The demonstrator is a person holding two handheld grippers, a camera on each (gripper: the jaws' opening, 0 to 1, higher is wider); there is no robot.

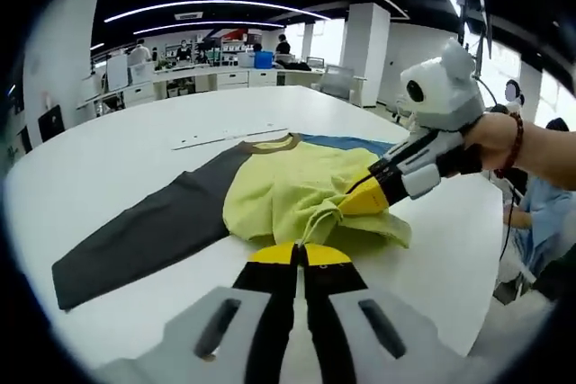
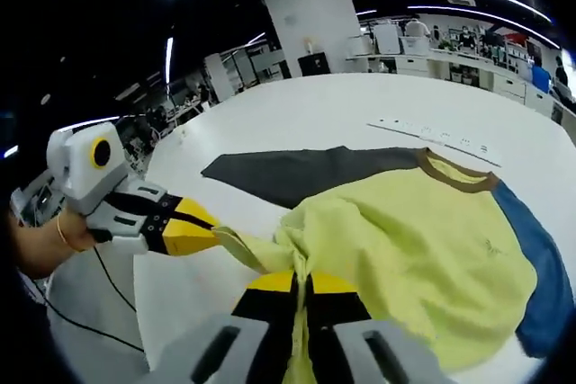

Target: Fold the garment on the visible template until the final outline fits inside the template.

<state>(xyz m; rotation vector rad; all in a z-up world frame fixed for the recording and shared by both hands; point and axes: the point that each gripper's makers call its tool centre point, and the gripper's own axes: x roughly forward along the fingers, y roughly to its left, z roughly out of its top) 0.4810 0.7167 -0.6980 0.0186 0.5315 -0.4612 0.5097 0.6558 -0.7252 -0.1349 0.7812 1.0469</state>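
Note:
A long-sleeved shirt (image 1: 279, 191) lies on the white table (image 1: 108, 177), with a yellow body, a dark grey sleeve (image 1: 144, 236), a blue sleeve (image 1: 346, 143) and a brown collar (image 1: 270, 144). Its hem is lifted and bunched toward the chest. My left gripper (image 1: 300, 256) is shut on the yellow hem. From the right, my right gripper (image 1: 360, 201) pinches the same bunched edge. In the right gripper view the shirt (image 2: 414, 249) spreads ahead, my right gripper (image 2: 301, 285) is shut on the yellow cloth, and my left gripper (image 2: 209, 233) holds a strip of hem at the left.
A pale sheet (image 2: 175, 299) lies under the shirt's near edge. A thin marked strip (image 1: 229, 138) lies on the table beyond the collar. Desks, chairs and people stand far behind. A seated person (image 1: 531, 213) is at the table's right edge.

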